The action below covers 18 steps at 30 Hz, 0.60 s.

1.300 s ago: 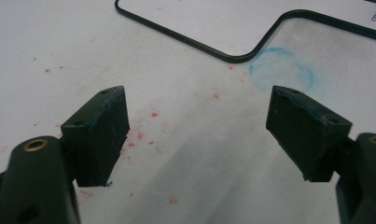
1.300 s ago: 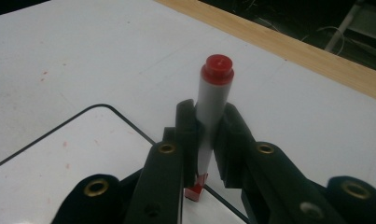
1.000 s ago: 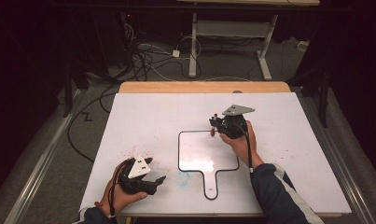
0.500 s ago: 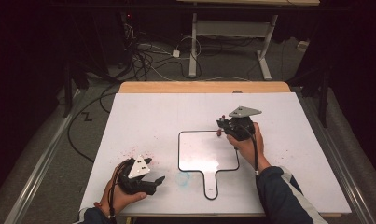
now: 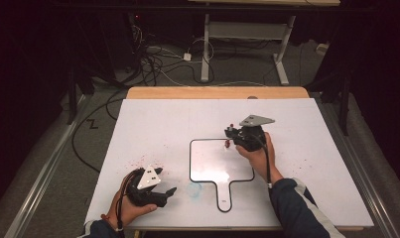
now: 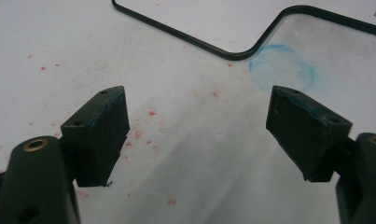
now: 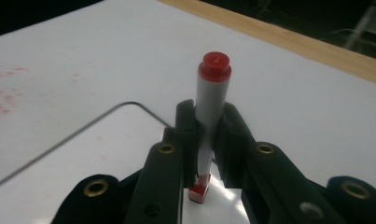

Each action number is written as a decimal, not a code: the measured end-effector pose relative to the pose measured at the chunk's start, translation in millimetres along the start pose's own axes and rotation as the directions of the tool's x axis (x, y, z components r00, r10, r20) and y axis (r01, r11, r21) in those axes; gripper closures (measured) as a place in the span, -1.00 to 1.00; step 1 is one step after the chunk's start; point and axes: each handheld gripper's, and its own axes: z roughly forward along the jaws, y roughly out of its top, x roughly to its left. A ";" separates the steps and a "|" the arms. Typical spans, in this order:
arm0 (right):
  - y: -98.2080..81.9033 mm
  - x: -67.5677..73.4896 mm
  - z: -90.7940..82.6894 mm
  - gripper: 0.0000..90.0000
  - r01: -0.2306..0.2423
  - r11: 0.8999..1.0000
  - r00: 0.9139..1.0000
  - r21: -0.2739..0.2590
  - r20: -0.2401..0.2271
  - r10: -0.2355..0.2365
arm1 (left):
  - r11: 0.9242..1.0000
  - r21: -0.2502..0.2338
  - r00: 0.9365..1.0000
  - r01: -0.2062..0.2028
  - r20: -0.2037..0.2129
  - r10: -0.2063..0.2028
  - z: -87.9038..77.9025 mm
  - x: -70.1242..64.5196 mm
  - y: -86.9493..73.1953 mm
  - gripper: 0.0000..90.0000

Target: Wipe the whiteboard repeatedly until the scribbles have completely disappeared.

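high view: the right gripper sits at the top right corner of the small whiteboard, which lies flat in the middle of the white desk. a red-ended marker pokes out at its tip, over the board's upper edge. the left gripper rests near the front left of the desk, well apart from the board, just beside a faint blue ring.

left gripper view: the jaws stand wide apart with nothing between them. red specks dot the desk, and the blue ring lies ahead, near the board's black rim.

right gripper view: the jaws are closed tight on the marker, which stands upright between them, red end cap up, its lower red end just above or on the whiteboard; i cannot tell if it touches.

the step looks like writing or drawing on the board. to do it well, keep the marker near upright, press lightly so it doesn't slip in the jaws, and stay inside the rim. the free left gripper could steady the handle, since the board may slide on the smooth desk.
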 end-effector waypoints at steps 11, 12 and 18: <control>16.5 66.8 36.1 0.81 0.093 0.995 0.986 -0.022 -0.137 -0.095 | 1.000 -0.013 1.000 0.006 -0.001 -0.006 -3.1 1.6 -0.8 -0.55; 17.8 70.7 38.5 0.81 0.103 0.994 0.984 -0.024 -0.143 -0.106 | 1.000 -0.014 1.000 0.006 -0.002 -0.006 -3.2 1.7 -0.7 -0.55; 21.3 78.0 46.2 0.81 0.122 0.992 0.980 -0.032 -0.155 -0.125 | 1.000 -0.011 1.000 0.004 0.002 -0.004 -3.2 1.8 -1.0 -0.55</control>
